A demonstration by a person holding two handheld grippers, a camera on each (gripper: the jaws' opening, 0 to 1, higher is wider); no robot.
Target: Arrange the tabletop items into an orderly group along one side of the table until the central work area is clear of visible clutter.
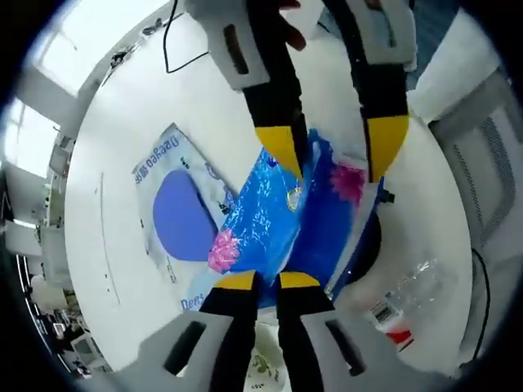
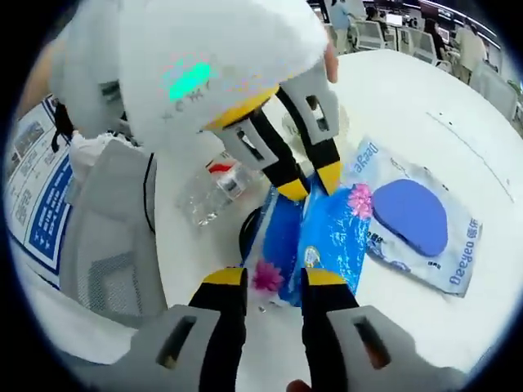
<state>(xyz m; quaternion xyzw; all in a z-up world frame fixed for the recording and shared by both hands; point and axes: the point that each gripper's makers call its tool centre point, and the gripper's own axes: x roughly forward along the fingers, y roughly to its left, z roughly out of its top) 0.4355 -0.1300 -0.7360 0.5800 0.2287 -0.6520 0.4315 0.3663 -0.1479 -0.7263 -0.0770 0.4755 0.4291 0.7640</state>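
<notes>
I have both grippers on the blue packet (image 1: pixel 274 220), a glossy plastic bag with pink flower prints that lies near the table (image 1: pixel 122 122) centre. In the left gripper view, my left gripper (image 1: pixel 267 282) comes in at 6 o'clock, its 2 jaws almost together on the near edge of the packet, and my right gripper (image 1: pixel 333 155) meets the opposite edge from 12 o'clock. In the right gripper view, my right gripper (image 2: pixel 274 278) sits at 6 o'clock with its jaws a little apart at the packet's (image 2: pixel 315 241) edge; I cannot tell whether they truly pinch it.

The packet looks light, soft and slippery, so I judge a bite on the sealed edge is safer than on the loose film.

A flat white pouch with a blue oval (image 2: pixel 417 216) lies just beside it at 3 o'clock. A crushed clear bottle (image 2: pixel 216 192) rests at 10 o'clock, and a dark round thing (image 2: pixel 249 233) peeks from under the packet.
</notes>
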